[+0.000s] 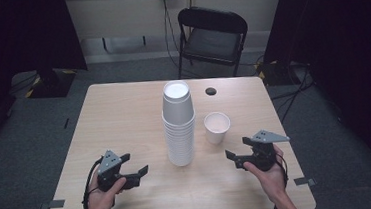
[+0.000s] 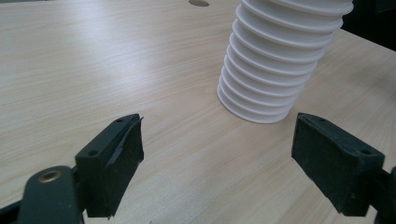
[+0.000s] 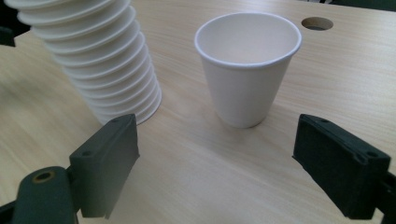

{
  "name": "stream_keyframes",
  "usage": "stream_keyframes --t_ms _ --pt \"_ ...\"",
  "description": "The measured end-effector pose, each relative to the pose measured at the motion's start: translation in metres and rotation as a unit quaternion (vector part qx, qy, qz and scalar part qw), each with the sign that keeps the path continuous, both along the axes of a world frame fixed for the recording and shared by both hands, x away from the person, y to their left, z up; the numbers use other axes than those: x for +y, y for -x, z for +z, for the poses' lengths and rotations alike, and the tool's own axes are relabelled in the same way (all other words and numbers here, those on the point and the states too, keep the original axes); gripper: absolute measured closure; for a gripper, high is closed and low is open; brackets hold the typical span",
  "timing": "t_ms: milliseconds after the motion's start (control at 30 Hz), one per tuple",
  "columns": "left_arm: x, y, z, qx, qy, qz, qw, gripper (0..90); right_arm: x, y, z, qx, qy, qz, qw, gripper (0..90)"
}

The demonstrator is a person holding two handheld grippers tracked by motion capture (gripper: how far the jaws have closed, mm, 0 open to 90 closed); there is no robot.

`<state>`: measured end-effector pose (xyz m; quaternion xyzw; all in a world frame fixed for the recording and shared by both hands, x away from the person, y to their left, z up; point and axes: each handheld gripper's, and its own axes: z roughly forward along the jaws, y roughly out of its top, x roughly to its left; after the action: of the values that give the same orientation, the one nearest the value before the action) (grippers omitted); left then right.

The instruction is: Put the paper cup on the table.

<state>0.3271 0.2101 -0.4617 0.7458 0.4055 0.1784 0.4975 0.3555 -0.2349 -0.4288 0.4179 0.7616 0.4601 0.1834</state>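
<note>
Cup stack [image 1: 179, 125] beside single cup [image 1: 217, 127], both hand-held grippers wide open, chair [image 1: 211, 36] behind table [image 1: 119, 119]

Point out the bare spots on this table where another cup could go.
Free: the whole left half of the table, beside the cup stack, and the near strip between the left gripper and right gripper. Crowded: the narrow gap between the stack and the single cup.

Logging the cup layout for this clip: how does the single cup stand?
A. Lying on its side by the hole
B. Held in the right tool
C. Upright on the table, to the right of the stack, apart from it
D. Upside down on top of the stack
C: the cup stands mouth up on the table, with a gap between it and the stack; the right tool is open and short of it.
</note>
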Motion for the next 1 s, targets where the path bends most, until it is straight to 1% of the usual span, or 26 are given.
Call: stream_keyframes --t_ms 100,167,233,300,433,467,600,700,733,833,867,900,933,1000 --pt "0.000 0.001 0.000 -0.005 -0.001 0.002 1.0000 16.5 -0.001 0.011 0.002 -0.006 0.000 0.003 1.0000 13.7" --pt "0.000 0.001 0.000 -0.005 -0.004 0.004 1.0000 16.5 -0.003 0.017 0.003 -0.005 -0.004 0.002 1.0000 13.6" --pt "-0.001 0.001 -0.001 -0.003 -0.004 0.003 1.0000 16.5 -0.006 0.023 0.002 -0.007 0.000 0.003 1.0000 13.6" --pt "-0.001 0.002 -0.001 -0.002 -0.005 0.001 1.0000 16.4 -0.009 0.028 -0.001 -0.006 -0.002 -0.003 1.0000 13.5" --pt "-0.002 0.002 -0.002 -0.002 -0.005 0.001 1.0000 16.4 -0.015 0.038 -0.007 0.003 -0.003 -0.007 1.0000 13.5" --pt "-0.002 0.002 -0.002 -0.001 -0.005 0.001 1.0000 16.4 -0.016 0.041 -0.008 0.007 -0.005 -0.010 0.9999 13.5" --pt "-0.002 0.002 -0.002 0.002 -0.005 -0.002 1.0000 16.5 -0.025 0.047 -0.016 0.008 -0.017 -0.026 0.9995 13.6" --pt "-0.001 0.003 0.000 0.001 -0.006 -0.003 1.0000 16.4 -0.031 0.050 -0.022 0.014 -0.015 -0.034 0.9992 13.6" --pt "-0.001 0.003 0.000 0.001 -0.006 -0.004 1.0000 16.5 -0.032 0.050 -0.024 0.014 -0.015 -0.041 0.9990 13.6" --pt "0.002 0.003 0.001 0.003 -0.008 -0.005 1.0000 16.4 -0.036 0.050 -0.028 0.025 -0.015 -0.050 0.9983 13.7" --pt "0.003 0.003 0.002 0.003 -0.005 -0.003 1.0000 16.4 -0.036 0.049 -0.028 0.026 -0.011 -0.050 0.9984 13.9" --pt "0.005 0.002 0.003 0.000 -0.001 0.001 1.0000 16.4 -0.037 0.048 -0.028 0.029 -0.004 -0.058 0.9979 14.0" --pt "0.008 0.001 0.004 -0.002 -0.001 0.006 1.0000 16.4 -0.039 0.046 -0.029 0.032 -0.003 -0.069 0.9971 14.0" --pt "0.011 0.000 0.005 -0.005 0.001 0.016 0.9999 16.4 -0.043 0.043 -0.032 0.039 -0.008 -0.081 0.9959 14.0"
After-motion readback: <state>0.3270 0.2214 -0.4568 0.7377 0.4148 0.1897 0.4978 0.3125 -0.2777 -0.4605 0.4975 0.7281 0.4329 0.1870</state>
